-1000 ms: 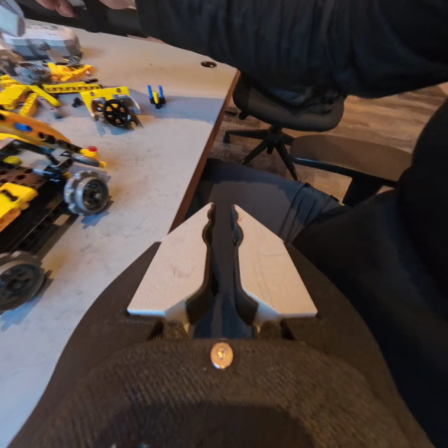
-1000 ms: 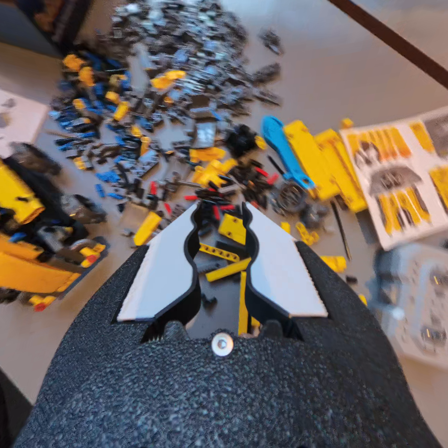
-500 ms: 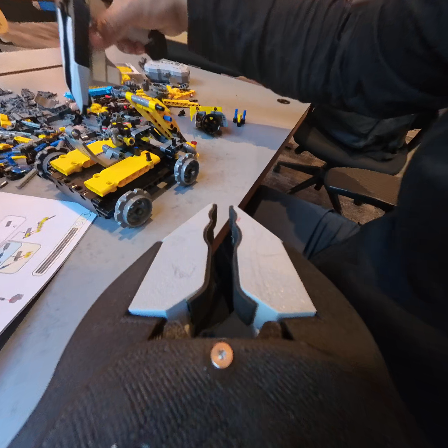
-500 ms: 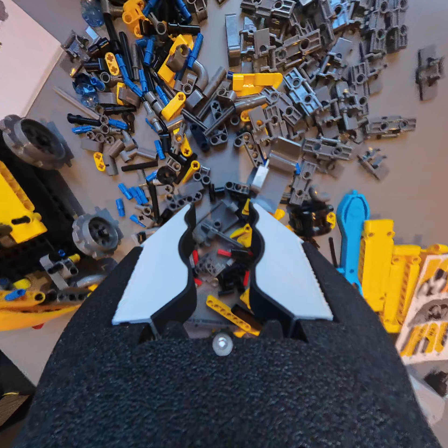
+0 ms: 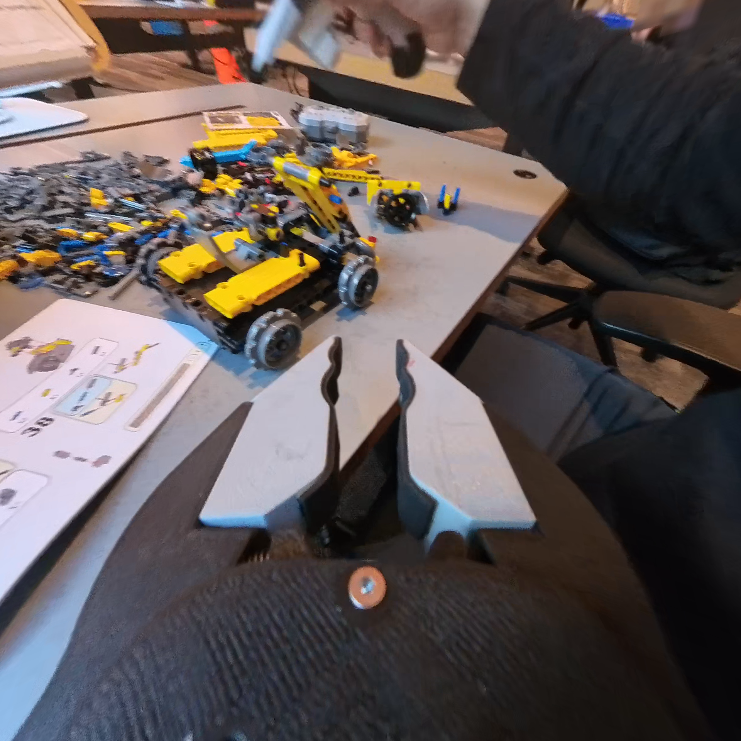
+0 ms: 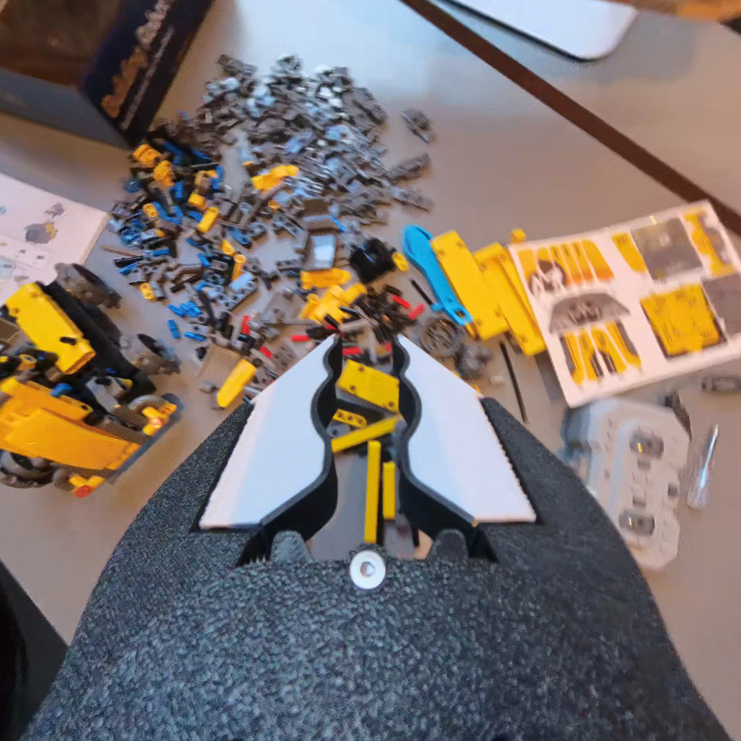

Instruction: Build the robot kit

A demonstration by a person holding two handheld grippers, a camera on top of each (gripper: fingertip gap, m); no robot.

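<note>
My left gripper [image 5: 368, 348] is open and empty, held over the front edge of the grey table [image 5: 433, 280]. Nearest to it is a yellow and black brick vehicle [image 5: 256, 280] with grey wheels, just ahead and to the left. My right gripper [image 6: 365, 344] is open and empty, above the near side of a heap of loose grey, blue, yellow and red pieces [image 6: 260, 200]. Yellow beams [image 6: 373, 481] lie on the table below its jaws. The right gripper also shows blurred in the left wrist view [image 5: 296, 32], held high by a hand.
An instruction booklet [image 5: 80, 401] lies front left of the vehicle. A sticker sheet [image 6: 641, 300], a blue tool [image 6: 433, 272], yellow panels [image 6: 465, 280] and a grey block [image 6: 633, 473] lie right of the heap. A dark box [image 6: 120, 60] stands behind. An office chair [image 5: 641, 280] stands beside the table. My right fingertips sit around 35 cm from my left ones. The grey block [image 6: 633, 473] is about 15 cm from my right fingertips and 50 cm from my left.
My left gripper has swung left toward the table and its jaws have opened wider. My right gripper dipped close over the heap, then drew back up and away.
</note>
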